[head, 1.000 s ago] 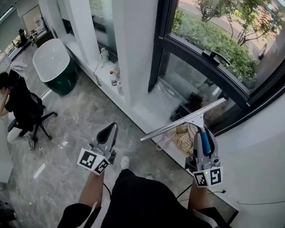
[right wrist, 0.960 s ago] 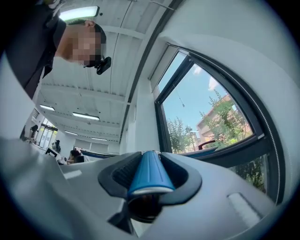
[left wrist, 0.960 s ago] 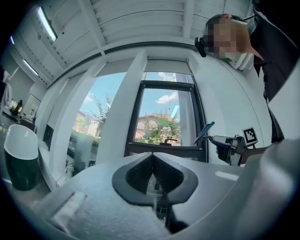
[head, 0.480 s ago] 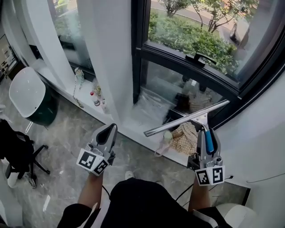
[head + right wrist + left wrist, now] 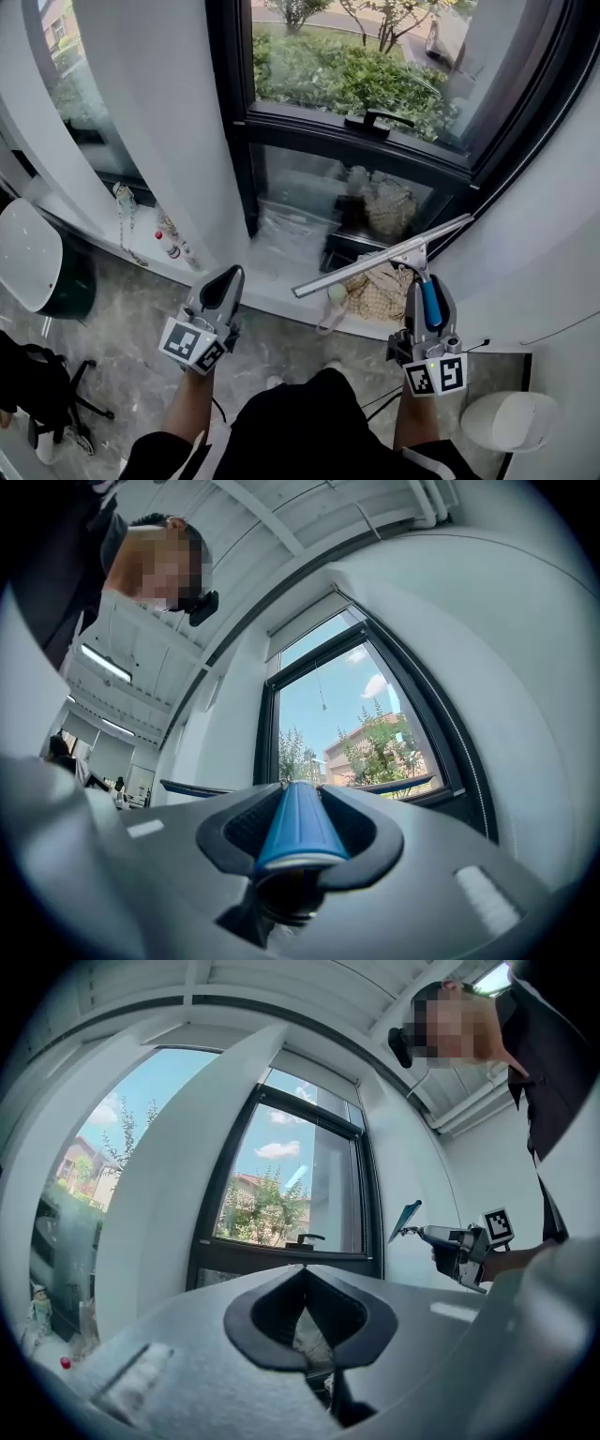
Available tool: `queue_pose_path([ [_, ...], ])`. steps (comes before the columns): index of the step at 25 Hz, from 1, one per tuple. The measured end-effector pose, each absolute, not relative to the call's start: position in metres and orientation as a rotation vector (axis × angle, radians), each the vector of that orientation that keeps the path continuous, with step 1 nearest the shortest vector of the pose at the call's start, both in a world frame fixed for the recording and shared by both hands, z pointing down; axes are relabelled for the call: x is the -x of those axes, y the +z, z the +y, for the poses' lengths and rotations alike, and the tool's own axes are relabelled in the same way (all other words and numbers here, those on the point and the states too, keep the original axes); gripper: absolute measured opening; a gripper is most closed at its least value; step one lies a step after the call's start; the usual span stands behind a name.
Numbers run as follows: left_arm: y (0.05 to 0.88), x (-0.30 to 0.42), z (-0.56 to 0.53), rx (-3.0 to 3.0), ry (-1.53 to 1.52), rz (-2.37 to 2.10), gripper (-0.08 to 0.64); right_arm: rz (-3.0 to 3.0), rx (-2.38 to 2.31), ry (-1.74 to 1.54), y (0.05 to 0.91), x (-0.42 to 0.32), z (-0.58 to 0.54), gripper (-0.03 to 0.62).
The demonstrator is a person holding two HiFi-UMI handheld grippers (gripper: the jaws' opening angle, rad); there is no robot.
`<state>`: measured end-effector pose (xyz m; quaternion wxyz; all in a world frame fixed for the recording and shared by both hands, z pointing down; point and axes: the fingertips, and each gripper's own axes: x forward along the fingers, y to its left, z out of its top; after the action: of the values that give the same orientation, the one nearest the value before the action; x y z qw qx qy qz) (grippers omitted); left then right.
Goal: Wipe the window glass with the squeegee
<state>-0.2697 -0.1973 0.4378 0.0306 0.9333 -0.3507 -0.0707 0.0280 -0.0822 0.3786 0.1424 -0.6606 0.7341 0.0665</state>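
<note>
The blue-handled, metal-bladed squeegee point(image 5: 375, 259) is pinched in the right claw point(image 5: 427, 286) near the black-framed window glass point(image 5: 347, 66); the left claw point(image 5: 228, 277) is pressed together.

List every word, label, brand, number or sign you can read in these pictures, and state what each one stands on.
No readable words or numbers anywhere.
Black-and-white marker cube on the left gripper: square code pattern only.
Black-and-white marker cube on the right gripper: square code pattern only.
Small red-capped bottle: label too small to read.
Blue-handled metal squeegee: no print visible.
</note>
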Motion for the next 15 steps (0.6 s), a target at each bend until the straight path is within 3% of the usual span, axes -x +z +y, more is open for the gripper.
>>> queue_pose_path([
  [15,0.411,0.198,-0.283,-2.890,-0.262,-1.095,0.000,2.065,1.898,0.279,0.358,-0.091,-0.156,0.132],
])
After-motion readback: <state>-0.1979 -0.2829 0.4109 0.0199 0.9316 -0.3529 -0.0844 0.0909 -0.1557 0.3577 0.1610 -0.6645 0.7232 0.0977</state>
